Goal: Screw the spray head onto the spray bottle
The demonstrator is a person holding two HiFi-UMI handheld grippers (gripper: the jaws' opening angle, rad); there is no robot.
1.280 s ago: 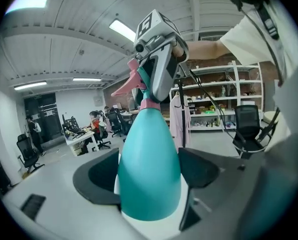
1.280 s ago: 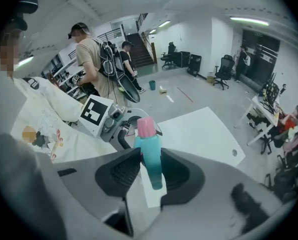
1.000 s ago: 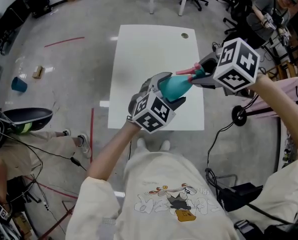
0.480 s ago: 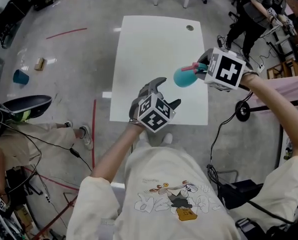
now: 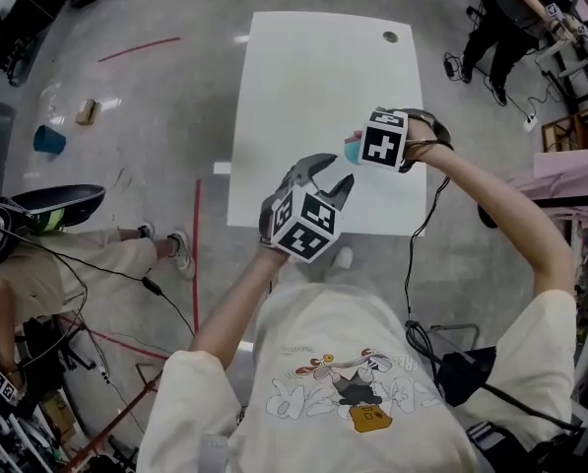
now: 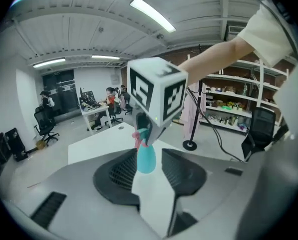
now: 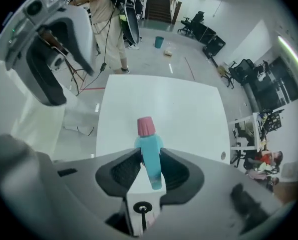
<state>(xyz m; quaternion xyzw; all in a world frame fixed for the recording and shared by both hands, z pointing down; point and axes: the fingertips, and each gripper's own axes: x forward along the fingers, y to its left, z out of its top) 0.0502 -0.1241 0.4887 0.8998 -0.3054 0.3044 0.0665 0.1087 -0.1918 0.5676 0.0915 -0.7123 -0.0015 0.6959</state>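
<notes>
Spray bottle [image 7: 149, 151] midair in right tool [image 7: 149, 159]

A big, bright workroom with a grey floor.
A white bench [image 5: 303, 87] stands in the middle on the shiny grey floor [image 5: 146, 195], with a small round hole [image 5: 390, 36] near one corner. Thin red lines [image 5: 139, 49] are marked on the floor, and a blue cup [image 5: 48, 140] and a little brown block [image 5: 87, 112] lie well off to one side. Long lights [image 6: 152, 14] glow on the white ceiling. Black chairs on wheels [image 6: 43, 125] stand by the far wall, a desk [image 6: 96, 113] sits at the back with people around it, and open shelves [image 6: 233, 104] full of stuff run along one side.
</notes>
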